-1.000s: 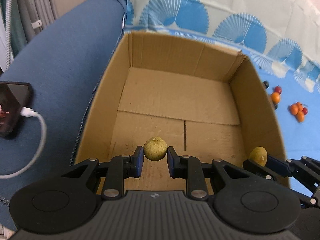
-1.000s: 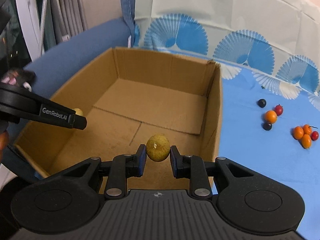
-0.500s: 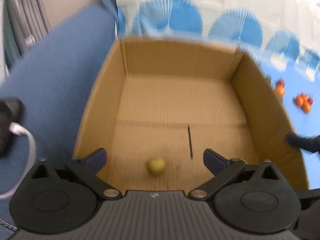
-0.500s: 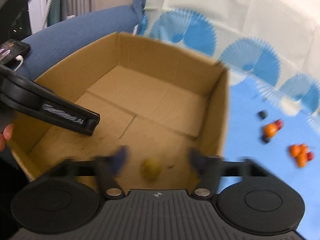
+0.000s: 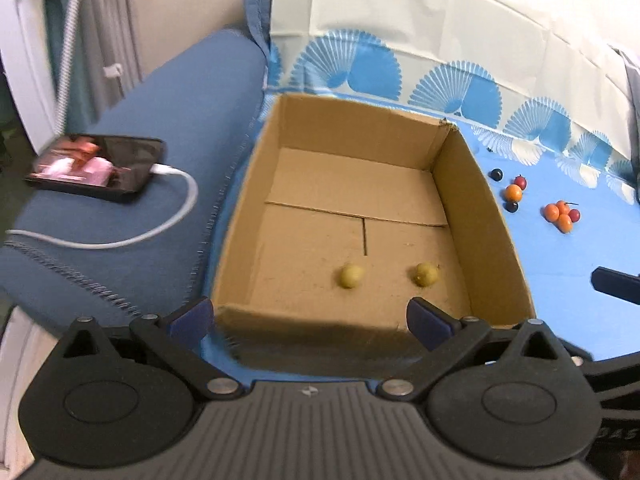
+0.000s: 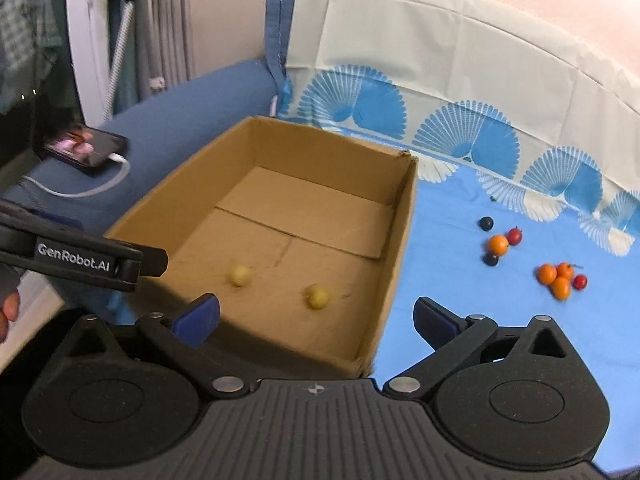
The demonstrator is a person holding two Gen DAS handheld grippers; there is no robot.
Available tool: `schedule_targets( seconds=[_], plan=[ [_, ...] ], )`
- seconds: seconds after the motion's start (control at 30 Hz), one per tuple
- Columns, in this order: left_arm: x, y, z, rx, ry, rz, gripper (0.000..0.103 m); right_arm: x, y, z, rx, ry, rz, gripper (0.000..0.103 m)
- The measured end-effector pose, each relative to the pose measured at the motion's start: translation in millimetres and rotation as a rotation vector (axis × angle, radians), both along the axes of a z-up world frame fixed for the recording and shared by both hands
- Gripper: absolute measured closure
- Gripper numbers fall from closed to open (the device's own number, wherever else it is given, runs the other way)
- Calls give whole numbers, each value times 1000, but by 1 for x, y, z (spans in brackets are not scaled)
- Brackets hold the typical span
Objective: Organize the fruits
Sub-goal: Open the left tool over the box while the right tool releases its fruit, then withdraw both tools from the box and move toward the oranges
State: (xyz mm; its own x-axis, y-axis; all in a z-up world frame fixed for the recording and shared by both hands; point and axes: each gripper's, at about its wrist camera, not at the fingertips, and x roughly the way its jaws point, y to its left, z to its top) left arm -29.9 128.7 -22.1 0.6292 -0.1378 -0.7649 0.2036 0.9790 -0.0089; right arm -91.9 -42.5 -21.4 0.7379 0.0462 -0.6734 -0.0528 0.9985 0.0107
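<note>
Two yellow-green fruits lie on the floor of the open cardboard box [image 5: 480,208]: one on the left [image 5: 351,275] and one on the right [image 5: 426,274]. The right wrist view shows the box [image 6: 400,240] and both fruits [image 6: 240,275] [image 6: 318,297] too. My left gripper [image 5: 308,322] is open and empty, pulled back above the box's near wall. My right gripper [image 6: 316,316] is open and empty, above the box's near right corner. Small orange, red and dark fruits [image 5: 560,214] [image 6: 558,276] lie on the blue cloth right of the box.
A phone [image 5: 96,168] on a white cable [image 5: 172,224] lies on the blue sofa arm left of the box. The cloth with fan patterns [image 6: 460,140] rises behind the box. The left gripper's finger [image 6: 80,260] crosses the right wrist view at left.
Both grippers opened and dropped their yellow-green fruits into the box. Both then drew back and up from the box.
</note>
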Motion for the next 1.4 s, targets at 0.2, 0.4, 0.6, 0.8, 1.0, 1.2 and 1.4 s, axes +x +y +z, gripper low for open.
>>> schedule_targets(
  seconds=[0.2, 0.4, 0.6, 0.8, 1.0, 1.2, 1.4],
  plan=[
    [-35, 8, 30, -23, -57, 3, 0, -42, 10, 30, 51, -97, -35, 1],
    [-64, 0, 47, -27, -111, -31, 0, -77, 12, 42, 78, -132, -62, 1],
    [-82, -4, 56, -35, -132, -54, 0, -96, 9, 48, 89, -152, -96, 1],
    [-90, -3, 61, -35, -153, -50, 0, -104, 8, 51, 99, -165, -105, 1],
    [-91, -3, 62, -38, -149, -50, 0, -105, 7, 52, 104, -170, -101, 1],
    [-88, -2, 63, -36, -145, -54, 0, -104, 6, 52, 109, -168, -107, 1],
    [-87, -5, 62, -27, -140, -57, 0, -103, 7, 51, 114, -158, -111, 1]
  ],
)
